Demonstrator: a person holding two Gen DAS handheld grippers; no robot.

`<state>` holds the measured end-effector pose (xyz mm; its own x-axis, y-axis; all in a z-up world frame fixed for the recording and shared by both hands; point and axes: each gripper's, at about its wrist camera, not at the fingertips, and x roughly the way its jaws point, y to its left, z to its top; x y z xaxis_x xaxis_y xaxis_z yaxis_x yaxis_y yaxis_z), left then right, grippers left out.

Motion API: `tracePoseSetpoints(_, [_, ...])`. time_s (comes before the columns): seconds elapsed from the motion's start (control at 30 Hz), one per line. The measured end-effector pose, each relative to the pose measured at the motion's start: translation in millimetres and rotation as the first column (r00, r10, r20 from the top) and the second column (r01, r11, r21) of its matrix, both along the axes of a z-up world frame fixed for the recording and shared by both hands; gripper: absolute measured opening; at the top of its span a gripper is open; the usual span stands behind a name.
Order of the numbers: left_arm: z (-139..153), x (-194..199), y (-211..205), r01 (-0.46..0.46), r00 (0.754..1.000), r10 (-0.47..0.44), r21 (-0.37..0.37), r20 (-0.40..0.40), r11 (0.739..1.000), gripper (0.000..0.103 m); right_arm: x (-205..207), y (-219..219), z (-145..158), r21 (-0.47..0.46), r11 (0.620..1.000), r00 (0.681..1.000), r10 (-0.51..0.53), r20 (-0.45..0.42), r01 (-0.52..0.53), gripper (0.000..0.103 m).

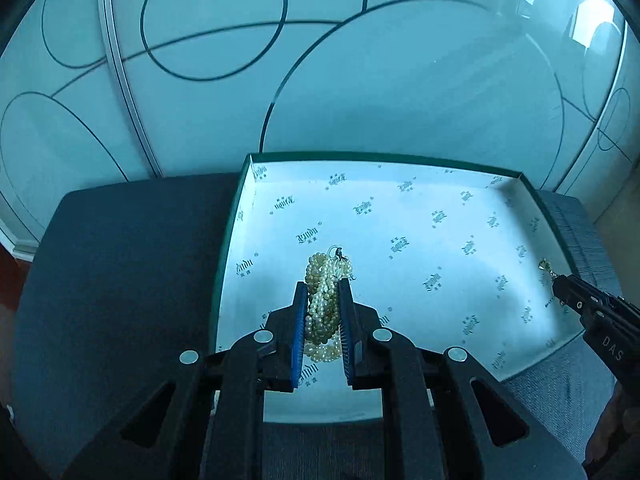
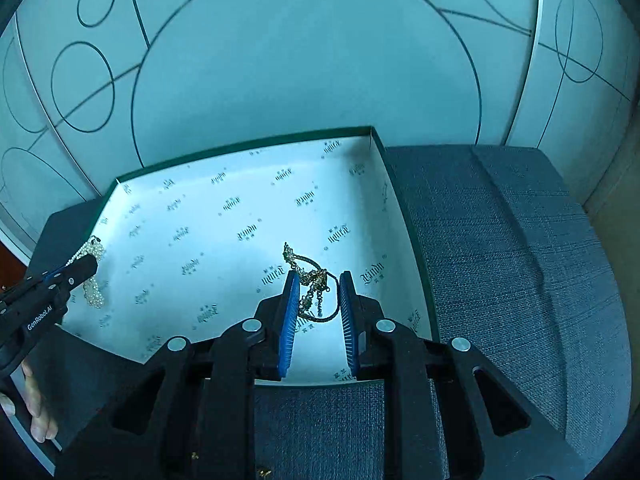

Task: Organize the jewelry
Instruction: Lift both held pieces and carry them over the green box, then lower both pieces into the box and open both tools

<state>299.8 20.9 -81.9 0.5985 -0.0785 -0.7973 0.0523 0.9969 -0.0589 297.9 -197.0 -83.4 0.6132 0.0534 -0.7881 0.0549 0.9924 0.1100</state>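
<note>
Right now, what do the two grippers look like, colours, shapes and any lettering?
Both are black plastic with two long fingers lined by ribbed blue pads, and round silver discs sit on the linkage arms. The left gripper carries white "GenRobot AI" lettering on its side; the right gripper shows white letters "DAS". No cables or sleeves show.

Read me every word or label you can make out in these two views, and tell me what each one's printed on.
"DAS": side of the black right gripper.
"GenRobot AI": side of the black left gripper.
Repeated ornate logo on the white patterned lining of the green-edged box: too stylised to read surely.
</note>
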Motion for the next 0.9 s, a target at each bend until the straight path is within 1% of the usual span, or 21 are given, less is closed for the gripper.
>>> tracePoseSetpoints(0.2, [-18,10,-1,0.003,1.0,-0.003,-0.008,-0.027,1.0,0.015,7,1,-14,-0.014,1.0,1.0,-0.004,-0.027,0.003,0.02])
tracePoseSetpoints(0.37, [-27,13,-2,0.0,0.999,0.0,-0.009,-0.041,1.0,0.016,11,0,-21,-0.011,1.0,0.999,-0.007,-0.041,0.007,0.02])
tracePoseSetpoints(0.47, [-31,13,-3,-0.007,0.999,0.007,-0.002,-0.049,1.0,0.019,11,-2,-23,-0.009,1.0,0.999,-0.012,-0.047,0.011,0.021])
tracePoseSetpoints(0.5, [-32,13,-4,-0.005,0.999,0.005,0.001,-0.048,1.0,0.022,11,-2,-24,-0.009,1.0,0.999,-0.013,-0.048,0.012,0.021])
tracePoseSetpoints(0.53, [-32,14,-6,-0.002,0.999,0.002,0.003,-0.046,1.0,0.03,10,-3,-24,-0.009,1.0,0.999,-0.014,-0.047,0.014,0.022])
tracePoseSetpoints(0.57, [-32,13,-7,-0.002,0.999,0.002,0.009,-0.042,1.0,0.041,10,-3,-24,-0.008,1.0,0.999,-0.015,-0.047,0.015,0.023])
tracePoseSetpoints(0.6, [-32,13,-8,-0.002,0.999,0.003,0.01,-0.036,1.0,0.046,10,-4,-24,-0.007,1.0,0.999,-0.017,-0.046,0.017,0.027])
tracePoseSetpoints(0.67, [-30,11,-10,0.001,1.0,0.0,0.009,-0.025,1.0,0.061,9,-5,-22,-0.005,1.0,0.999,-0.024,-0.038,0.024,0.033])
tracePoseSetpoints(0.73, [-28,10,-11,0.006,1.0,-0.006,0.009,-0.021,1.0,0.065,7,-6,-20,-0.001,1.0,0.999,-0.023,-0.033,0.023,0.034])
tracePoseSetpoints(0.83, [-24,6,-12,0.004,1.0,-0.004,0.004,-0.017,1.0,0.074,4,-6,-15,0.003,1.0,0.999,-0.018,-0.028,0.018,0.035])
tracePoseSetpoints(0.9, [-20,2,-11,0.008,1.0,-0.008,-0.008,-0.013,1.0,0.074,1,-5,-10,0.005,1.0,1.0,-0.014,-0.02,0.014,0.036])
